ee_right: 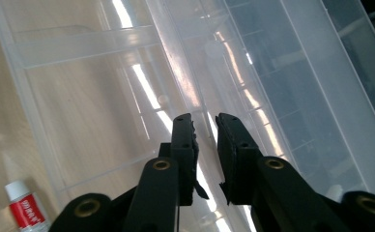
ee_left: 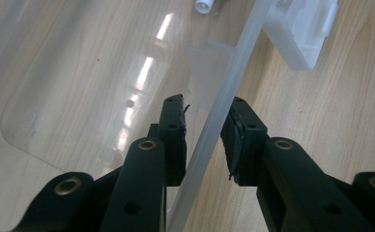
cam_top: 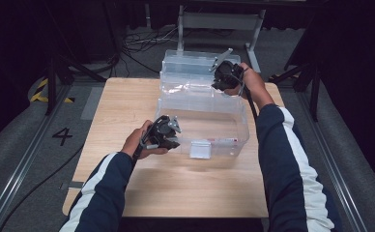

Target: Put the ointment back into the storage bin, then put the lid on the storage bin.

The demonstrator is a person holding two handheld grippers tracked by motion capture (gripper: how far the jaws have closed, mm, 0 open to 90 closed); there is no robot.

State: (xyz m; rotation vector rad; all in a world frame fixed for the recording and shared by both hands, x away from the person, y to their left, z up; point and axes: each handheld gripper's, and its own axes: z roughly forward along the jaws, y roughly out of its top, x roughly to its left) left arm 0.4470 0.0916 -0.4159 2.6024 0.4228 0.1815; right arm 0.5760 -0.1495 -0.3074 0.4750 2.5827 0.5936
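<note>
While I straddle the clear box (cam_top: 202, 123), both tongs grip.
Left gripper (ee_left: 206, 137) pinches its front wall; right gripper (ee_right: 206, 145) its back rim.

The small white tube with a red label (ee_right: 25, 209) is cut off by the right gripper view's bottom edge; its print is unreadable.

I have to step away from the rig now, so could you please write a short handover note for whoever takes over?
Left gripper: jaws astride the front wall of the clear plastic box; whether the pads press on it cannot be told.
Right gripper: jaws narrow around a clear rim at the back of the box, by the open lid; grip unclear.
Box stands open on the wooden table; its white latch faces the person. A small red-labelled tube lies inside.
Done: lid open. Left: apparently moving or closing the box.
</note>
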